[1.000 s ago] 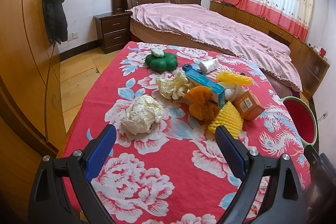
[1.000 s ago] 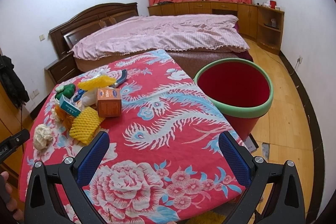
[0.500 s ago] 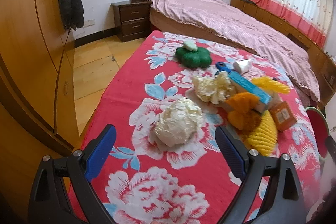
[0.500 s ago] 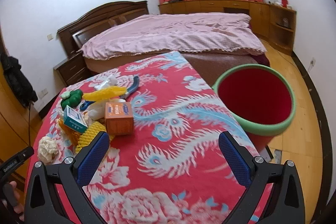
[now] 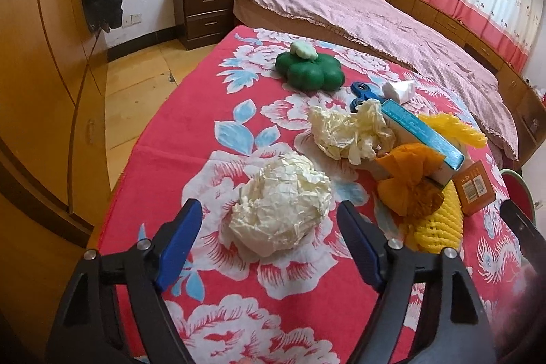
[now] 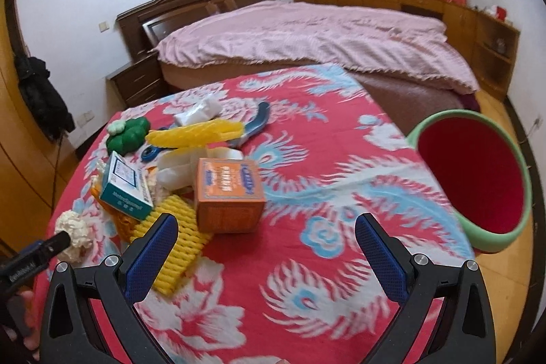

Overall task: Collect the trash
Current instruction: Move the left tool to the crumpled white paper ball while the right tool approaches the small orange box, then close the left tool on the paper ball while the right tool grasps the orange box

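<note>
the left gripper (image 5: 269, 241) had its fingers spread wide, one either side of a crumpled cream paper ball (image 5: 281, 205) lying on the red floral cloth (image 5: 191, 139), not yet touching it. a second paper wad (image 5: 351, 132) and a heap of boxes and yellow foam netting (image 5: 440, 220) lay further right. the right gripper (image 6: 266, 244) hung with fingers apart above the cloth, beside the orange box (image 6: 228, 195). the red bin (image 6: 472, 176) stood at the far right.

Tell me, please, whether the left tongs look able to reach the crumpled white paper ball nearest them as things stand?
Probably yes. The left tongs are open, with the crumpled paper ball lying between and just beyond the fingertips. Nothing lies between them on the red floral cloth.
</note>
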`<act>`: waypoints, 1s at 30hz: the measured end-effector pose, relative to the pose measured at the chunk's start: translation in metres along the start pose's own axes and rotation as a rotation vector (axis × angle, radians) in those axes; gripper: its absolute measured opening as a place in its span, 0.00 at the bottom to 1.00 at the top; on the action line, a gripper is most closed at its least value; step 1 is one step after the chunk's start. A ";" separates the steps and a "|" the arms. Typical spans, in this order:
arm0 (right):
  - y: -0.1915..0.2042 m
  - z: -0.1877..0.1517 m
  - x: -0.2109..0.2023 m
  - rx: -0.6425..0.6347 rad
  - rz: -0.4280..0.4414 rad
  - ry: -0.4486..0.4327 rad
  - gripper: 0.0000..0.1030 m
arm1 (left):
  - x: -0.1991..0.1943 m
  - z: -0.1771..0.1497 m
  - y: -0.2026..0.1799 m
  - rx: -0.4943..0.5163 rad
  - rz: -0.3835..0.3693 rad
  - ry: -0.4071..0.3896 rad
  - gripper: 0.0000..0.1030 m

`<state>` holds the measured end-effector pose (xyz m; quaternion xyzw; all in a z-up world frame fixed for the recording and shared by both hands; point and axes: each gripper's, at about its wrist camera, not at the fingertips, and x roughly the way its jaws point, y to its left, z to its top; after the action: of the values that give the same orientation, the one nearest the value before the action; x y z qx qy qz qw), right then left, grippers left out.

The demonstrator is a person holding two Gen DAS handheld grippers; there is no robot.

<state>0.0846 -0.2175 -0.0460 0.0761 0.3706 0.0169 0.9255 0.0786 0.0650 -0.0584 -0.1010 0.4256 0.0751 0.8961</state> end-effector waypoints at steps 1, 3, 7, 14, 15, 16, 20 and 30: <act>0.001 0.001 0.004 0.002 0.009 0.006 1.00 | 0.001 0.000 0.000 -0.001 -0.003 0.003 0.76; 0.003 0.003 0.012 0.004 0.011 0.024 1.00 | 0.005 0.000 0.000 -0.006 -0.013 0.012 0.73; 0.003 0.006 0.026 0.006 0.009 0.051 1.00 | 0.014 -0.001 0.002 -0.015 -0.035 0.038 0.64; 0.003 0.007 0.040 0.002 0.015 0.067 0.97 | 0.018 -0.002 -0.003 -0.006 -0.080 0.044 0.54; 0.004 0.007 0.041 0.002 0.012 0.066 0.96 | 0.018 -0.002 -0.003 -0.007 -0.081 0.044 0.54; 0.004 0.007 0.041 0.002 0.008 0.065 0.94 | 0.019 -0.003 -0.002 -0.009 -0.084 0.046 0.54; 0.003 0.006 0.044 0.013 0.019 0.078 0.63 | 0.020 -0.003 -0.002 -0.019 -0.086 0.052 0.54; 0.007 0.004 0.041 -0.015 0.029 0.068 0.54 | 0.018 -0.003 0.003 -0.038 -0.123 0.054 0.47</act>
<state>0.1169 -0.2073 -0.0701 0.0738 0.4008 0.0358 0.9125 0.0874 0.0681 -0.0746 -0.1460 0.4410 0.0253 0.8852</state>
